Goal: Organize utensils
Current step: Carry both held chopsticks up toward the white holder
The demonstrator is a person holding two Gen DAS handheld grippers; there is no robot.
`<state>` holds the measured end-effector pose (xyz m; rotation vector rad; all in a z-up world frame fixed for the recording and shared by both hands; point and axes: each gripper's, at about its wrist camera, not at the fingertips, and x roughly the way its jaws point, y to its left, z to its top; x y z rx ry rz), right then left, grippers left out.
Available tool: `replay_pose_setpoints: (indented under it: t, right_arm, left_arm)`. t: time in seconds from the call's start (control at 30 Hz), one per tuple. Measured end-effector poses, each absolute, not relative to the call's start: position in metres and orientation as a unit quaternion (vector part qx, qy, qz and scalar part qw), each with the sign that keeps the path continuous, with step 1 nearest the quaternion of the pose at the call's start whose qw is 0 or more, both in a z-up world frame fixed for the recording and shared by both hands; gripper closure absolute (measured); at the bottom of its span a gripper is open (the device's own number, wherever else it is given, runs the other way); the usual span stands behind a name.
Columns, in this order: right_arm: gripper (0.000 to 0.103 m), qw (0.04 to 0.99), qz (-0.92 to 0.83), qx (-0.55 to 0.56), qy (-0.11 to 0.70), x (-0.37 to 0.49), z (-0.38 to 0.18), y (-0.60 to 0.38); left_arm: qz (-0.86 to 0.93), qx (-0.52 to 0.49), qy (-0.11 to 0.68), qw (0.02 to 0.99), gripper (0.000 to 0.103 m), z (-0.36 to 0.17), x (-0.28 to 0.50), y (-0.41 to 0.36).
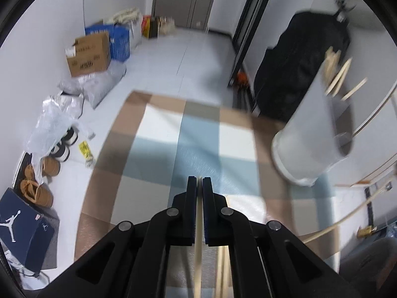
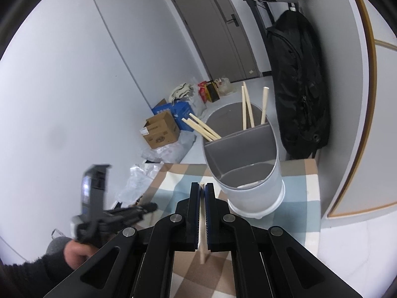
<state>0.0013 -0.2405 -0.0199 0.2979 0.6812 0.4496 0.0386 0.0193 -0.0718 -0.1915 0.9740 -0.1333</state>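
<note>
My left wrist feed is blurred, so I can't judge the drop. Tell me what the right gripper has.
Observer: The right gripper is shut on one chopstick.
Operator: Describe the holder's inside.
Observer: A grey divider crosses the holder, which stands upright.
Operator: Say which side is filled.
Observer: Loose chopsticks lean out behind the divider; none rises from the front section.
</note>
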Motion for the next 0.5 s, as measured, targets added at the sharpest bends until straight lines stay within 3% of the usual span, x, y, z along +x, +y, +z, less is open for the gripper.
replay_pose_setpoints:
  t: [0.5]
  right_arm:
    - [0.1, 0.918, 0.216, 0.131, 0.306, -0.007, 0.02, -0.237]
  left_arm:
    - [-0.107, -0.104, 0.368, 0.918, 0.103, 0.001, 0.021, 0.023]
